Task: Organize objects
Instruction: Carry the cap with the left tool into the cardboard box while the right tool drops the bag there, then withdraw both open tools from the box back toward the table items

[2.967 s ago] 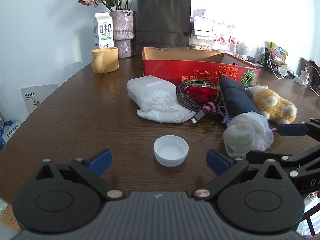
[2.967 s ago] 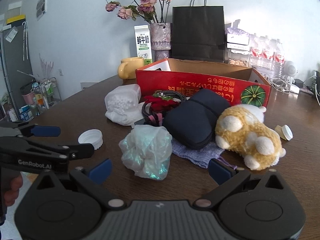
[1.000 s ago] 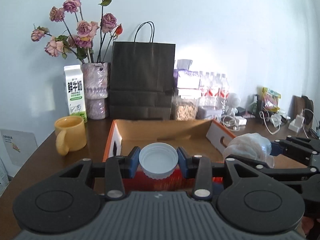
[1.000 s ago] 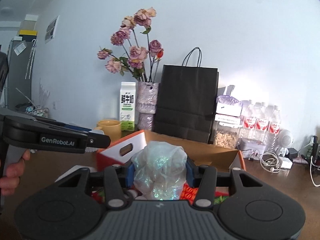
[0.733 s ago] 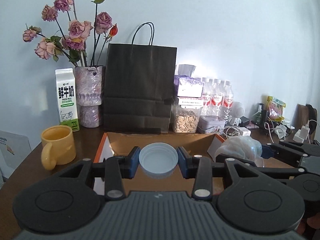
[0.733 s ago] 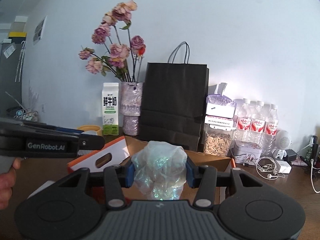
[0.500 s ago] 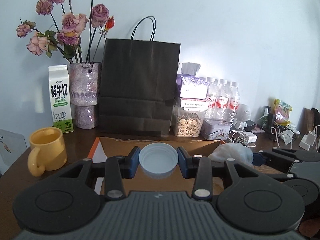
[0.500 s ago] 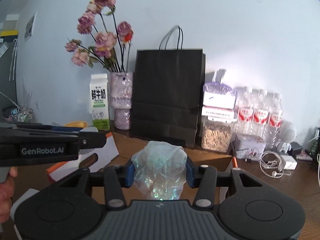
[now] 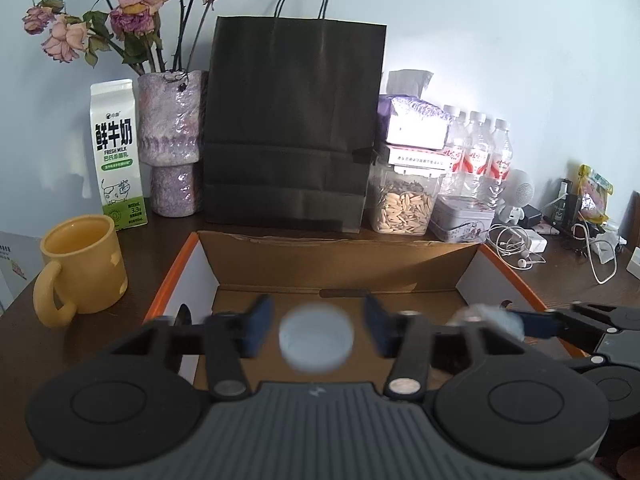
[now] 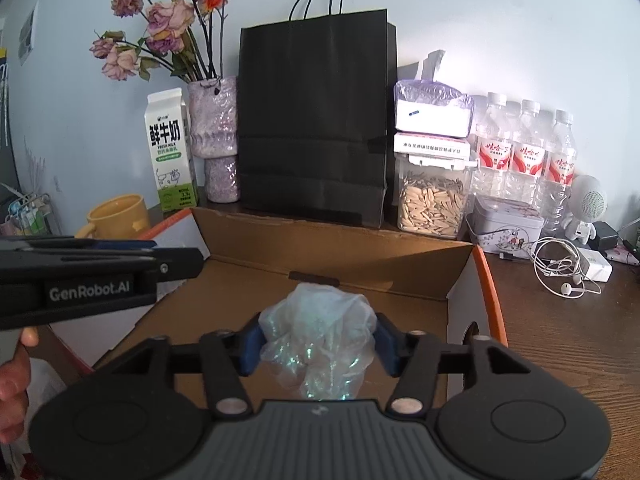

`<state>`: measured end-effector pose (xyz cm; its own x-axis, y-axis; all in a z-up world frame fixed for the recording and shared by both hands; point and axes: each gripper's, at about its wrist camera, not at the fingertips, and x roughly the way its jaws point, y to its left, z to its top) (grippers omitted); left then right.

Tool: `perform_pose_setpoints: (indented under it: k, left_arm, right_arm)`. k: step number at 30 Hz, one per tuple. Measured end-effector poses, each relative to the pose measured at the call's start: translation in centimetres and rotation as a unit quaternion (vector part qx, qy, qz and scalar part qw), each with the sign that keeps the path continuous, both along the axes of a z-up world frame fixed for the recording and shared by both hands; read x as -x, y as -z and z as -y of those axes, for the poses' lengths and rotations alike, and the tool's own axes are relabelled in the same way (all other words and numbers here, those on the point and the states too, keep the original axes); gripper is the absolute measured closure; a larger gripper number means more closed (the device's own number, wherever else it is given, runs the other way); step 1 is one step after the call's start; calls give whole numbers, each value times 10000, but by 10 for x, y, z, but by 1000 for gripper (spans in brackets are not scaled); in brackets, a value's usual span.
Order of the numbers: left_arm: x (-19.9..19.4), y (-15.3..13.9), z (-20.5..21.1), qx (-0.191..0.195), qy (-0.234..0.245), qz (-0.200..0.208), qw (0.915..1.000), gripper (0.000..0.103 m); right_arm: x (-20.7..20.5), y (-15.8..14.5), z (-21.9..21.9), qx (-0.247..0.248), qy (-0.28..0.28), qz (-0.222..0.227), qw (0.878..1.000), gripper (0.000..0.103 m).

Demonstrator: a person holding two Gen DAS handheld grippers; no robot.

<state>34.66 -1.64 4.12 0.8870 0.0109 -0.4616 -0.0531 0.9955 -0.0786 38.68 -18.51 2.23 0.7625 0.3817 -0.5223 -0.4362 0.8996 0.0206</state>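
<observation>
In the left wrist view my left gripper hangs over the open cardboard box, its jaws parted. The white bottle cap is blurred between them with gaps on both sides, free of the pads. In the right wrist view my right gripper is shut on a crumpled clear plastic bag, held above the same box. The left gripper's body shows at the left of that view, and the right gripper with the bag shows at the right of the left wrist view.
Behind the box stand a black paper bag, a purple vase with dried roses, a milk carton, a jar of seeds and water bottles. A yellow mug sits left of the box. Cables and chargers lie right.
My left gripper has opened and the white cap has come free of its pads, blurred in motion over the box. Both grippers moved further forward over the box. The right keeps the bag.
</observation>
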Motion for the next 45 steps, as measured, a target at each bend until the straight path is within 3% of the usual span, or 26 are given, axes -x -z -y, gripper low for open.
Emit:
perform_pose_setpoints:
  k: [1, 24, 36, 45]
  left_arm:
    - [1, 0, 0, -19, -69, 26, 10000, 0]
    - [16, -11, 2, -32, -66, 171, 9998, 0]
    - [76, -26, -3, 35, -39, 494, 9988, 0]
    - [123, -26, -4, -35, 4, 515, 9987, 0]
  right_arm:
    - [0, 0, 0, 26, 36, 8, 10000, 0]
    - [13, -11, 6, 39, 169, 234, 9996, 0]
    - [69, -30, 32, -63, 196, 620, 9979, 0]
    - [123, -32, 53, -96, 199, 775, 9967, 0]
